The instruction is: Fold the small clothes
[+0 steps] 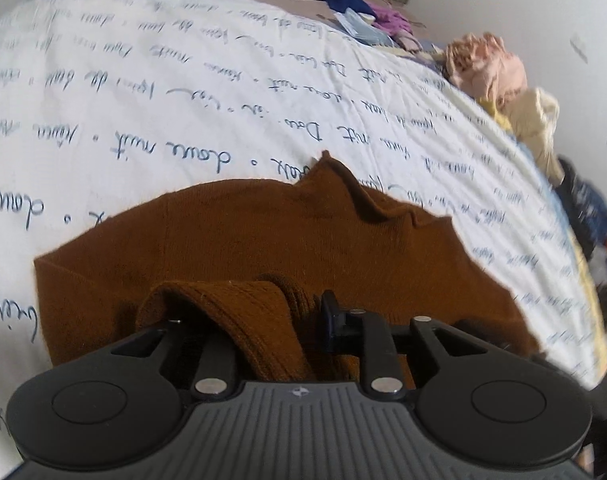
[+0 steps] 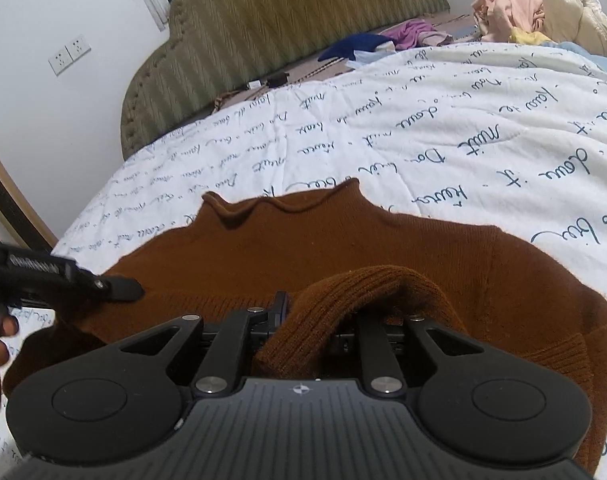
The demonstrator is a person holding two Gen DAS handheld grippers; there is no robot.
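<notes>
White bedspread (image 1: 223, 92) with script print is covering the bed; brown sweater (image 1: 263, 240) is lying flat near. Left gripper (image 1: 263, 320) is pinching its ribbed hem, right gripper (image 2: 323, 320) likewise. Clothes pile (image 2: 543, 4) far right.

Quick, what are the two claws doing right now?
Left claw: closed on the brown sweater's ribbed hem.
Right claw: closed on the sweater's ribbed hem too.

Home bedroom: bed with script-printed quilt (image 2: 443, 128), padded headboard (image 2: 287, 28), heaped laundry (image 2: 543, 4).
</notes>
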